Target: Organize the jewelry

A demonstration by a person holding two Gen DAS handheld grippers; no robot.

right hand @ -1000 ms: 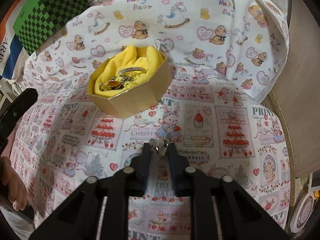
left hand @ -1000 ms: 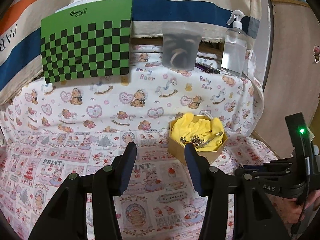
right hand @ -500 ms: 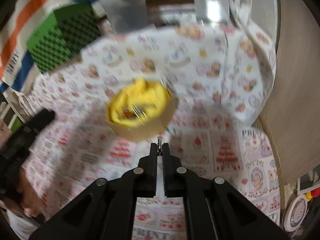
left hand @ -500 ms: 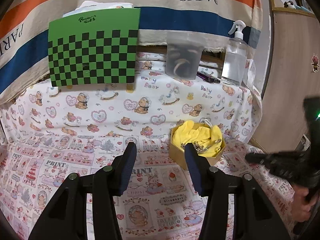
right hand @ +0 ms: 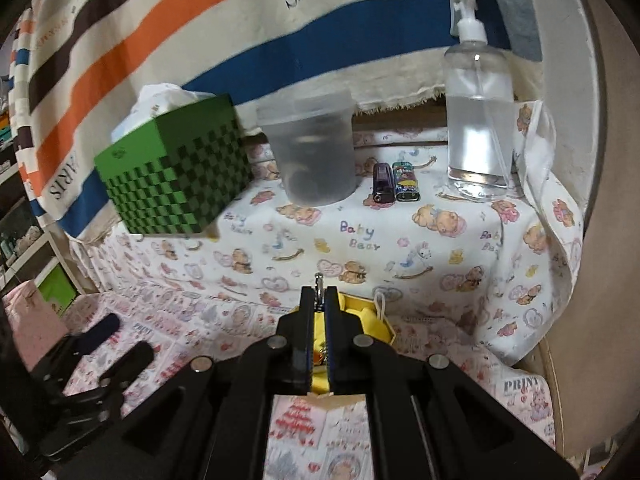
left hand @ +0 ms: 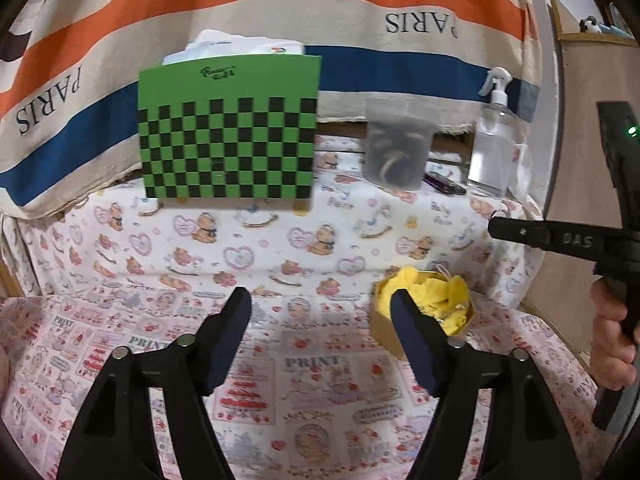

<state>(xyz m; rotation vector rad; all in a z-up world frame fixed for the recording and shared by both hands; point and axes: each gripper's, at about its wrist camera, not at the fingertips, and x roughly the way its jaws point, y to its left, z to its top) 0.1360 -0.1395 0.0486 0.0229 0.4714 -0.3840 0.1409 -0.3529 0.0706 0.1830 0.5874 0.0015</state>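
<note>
A small silver metal jewelry piece (right hand: 319,280), clenched in the right gripper (right hand: 319,300), is best lowered steadily into the yellow-lined cardboard box (right hand: 382,326); the left gripper (left hand: 320,312) is held open.

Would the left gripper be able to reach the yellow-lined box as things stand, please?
Probably yes: the left gripper is open and empty, the box sits just beyond its right finger, and only bare cloth lies between.

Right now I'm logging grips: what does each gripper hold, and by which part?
The right gripper pinches a small metal jewelry piece; only its tip pokes out, so the part is unclear. The left gripper holds nothing.
</note>
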